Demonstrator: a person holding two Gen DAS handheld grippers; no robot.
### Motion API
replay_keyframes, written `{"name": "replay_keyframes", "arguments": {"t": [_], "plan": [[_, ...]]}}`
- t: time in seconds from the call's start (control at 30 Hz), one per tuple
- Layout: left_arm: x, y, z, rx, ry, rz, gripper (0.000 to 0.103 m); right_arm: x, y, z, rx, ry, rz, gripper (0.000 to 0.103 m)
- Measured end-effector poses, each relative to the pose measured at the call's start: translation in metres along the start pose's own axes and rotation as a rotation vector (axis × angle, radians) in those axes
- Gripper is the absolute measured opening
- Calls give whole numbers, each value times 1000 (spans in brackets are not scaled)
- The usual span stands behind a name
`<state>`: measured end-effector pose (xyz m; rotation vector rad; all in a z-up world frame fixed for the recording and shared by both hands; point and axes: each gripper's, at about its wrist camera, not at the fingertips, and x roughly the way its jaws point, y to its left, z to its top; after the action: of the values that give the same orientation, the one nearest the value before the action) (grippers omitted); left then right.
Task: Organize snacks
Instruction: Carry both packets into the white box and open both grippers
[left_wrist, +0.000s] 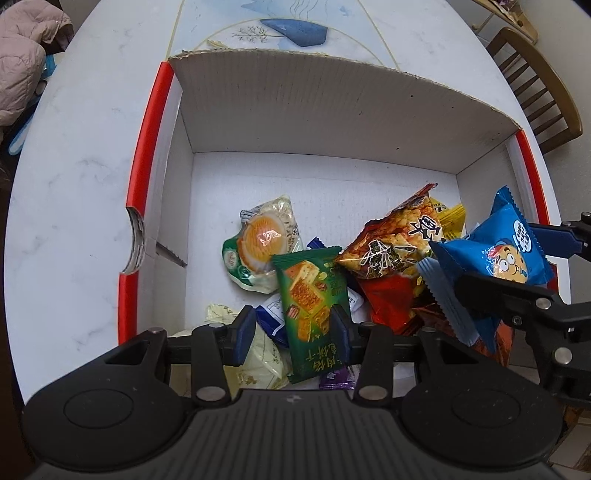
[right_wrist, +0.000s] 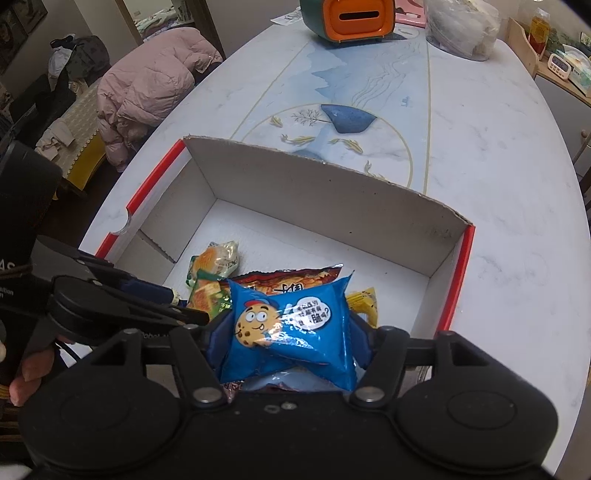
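Observation:
A white cardboard box with red edges (left_wrist: 147, 147) (right_wrist: 460, 277) stands on the table and holds several snack packets at its near side. My left gripper (left_wrist: 293, 328) (right_wrist: 177, 302) points down into it, shut on a green cracker packet (left_wrist: 310, 295) (right_wrist: 207, 299). My right gripper (right_wrist: 288, 343) (left_wrist: 487, 254) is open, and a blue cookie packet (right_wrist: 291, 332) (left_wrist: 506, 251) lies loosely between its fingers on top of the pile. Under it lies a red snack bag (left_wrist: 391, 243) (right_wrist: 288, 275). An orange cake packet (left_wrist: 258, 240) (right_wrist: 216, 258) and a yellow packet (left_wrist: 452, 218) (right_wrist: 364, 301) lie beside them.
The box's far half shows bare white floor. A pink jacket (right_wrist: 147, 85) is draped over seating to the left of the marble table (right_wrist: 498, 184). At the table's far end stand an orange and green container (right_wrist: 354, 18) and a plastic bag (right_wrist: 461, 26). A wooden chair (left_wrist: 535, 85) is at the right.

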<state>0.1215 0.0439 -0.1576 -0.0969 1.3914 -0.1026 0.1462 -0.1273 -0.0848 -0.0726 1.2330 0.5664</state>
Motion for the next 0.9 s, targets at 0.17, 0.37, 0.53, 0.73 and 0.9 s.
{"name": "replay_keyframes", "arguments": {"t": [0.17, 0.37, 0.53, 0.73, 0.9], "plan": [[-4, 3, -3, -7, -18, -15, 48, -5, -1, -3, 7, -25, 6, 88], [-21, 6, -13, 14, -66, -46, 53, -19, 2, -6, 6, -67, 17, 92], [-40, 3, -26, 38, -122, -49, 61, -37, 5, -11, 13, -120, 24, 95], [-67, 3, -34, 44, -185, -52, 62, -59, 11, -18, 34, -183, 21, 97], [-87, 5, -44, 40, -222, -70, 65, -73, 18, -27, 43, -230, 16, 99]]}}
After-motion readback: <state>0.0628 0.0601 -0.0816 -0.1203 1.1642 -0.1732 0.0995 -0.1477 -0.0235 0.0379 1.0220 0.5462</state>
